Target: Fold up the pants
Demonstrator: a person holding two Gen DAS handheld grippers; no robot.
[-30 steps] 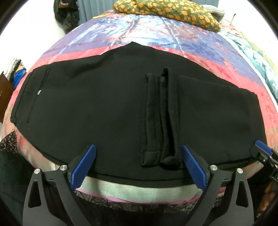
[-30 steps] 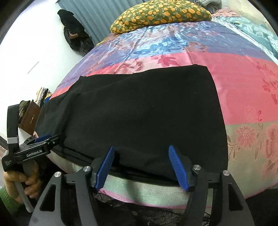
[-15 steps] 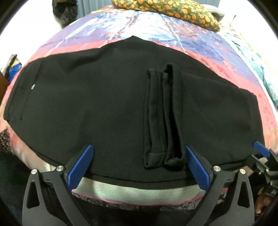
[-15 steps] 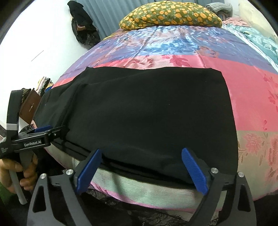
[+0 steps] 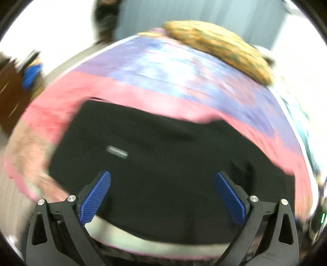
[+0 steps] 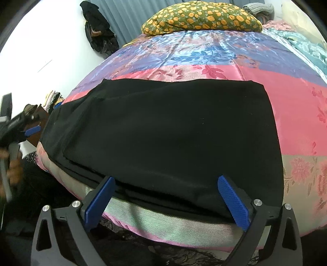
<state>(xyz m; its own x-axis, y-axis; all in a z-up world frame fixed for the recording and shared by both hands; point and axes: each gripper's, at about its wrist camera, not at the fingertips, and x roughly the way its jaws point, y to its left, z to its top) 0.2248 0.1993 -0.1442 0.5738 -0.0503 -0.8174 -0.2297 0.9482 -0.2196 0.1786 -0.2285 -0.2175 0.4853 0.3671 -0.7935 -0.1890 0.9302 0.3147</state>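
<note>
1. Grippers first: your right gripper [image 6: 166, 199] hangs tilted down over the near edge of the bed, its blue pads spread wide after just opening, with the near hem of the pants [image 6: 163, 133] lying between them but not pinched.
2. Your left gripper [image 5: 163, 194] also tilts down over the near edge, jaws wide apart and clamped on nothing; in the right wrist view it shows at the far left, blurred, with your hand [image 6: 12, 169] under it.
3. The pants are black, folded, and lie flat on the bedspread [image 6: 296, 106] along the near edge of the bed. Their long axis runs left to right across the view, with the squared end to the right.
4. The left wrist view is smeared, so fabric folds and edges there are hard to read; only a small pale tag [image 5: 117, 151] stands out.
5. A yellow-patterned pillow [image 6: 202, 18] sits at the far end of the bed.
</note>
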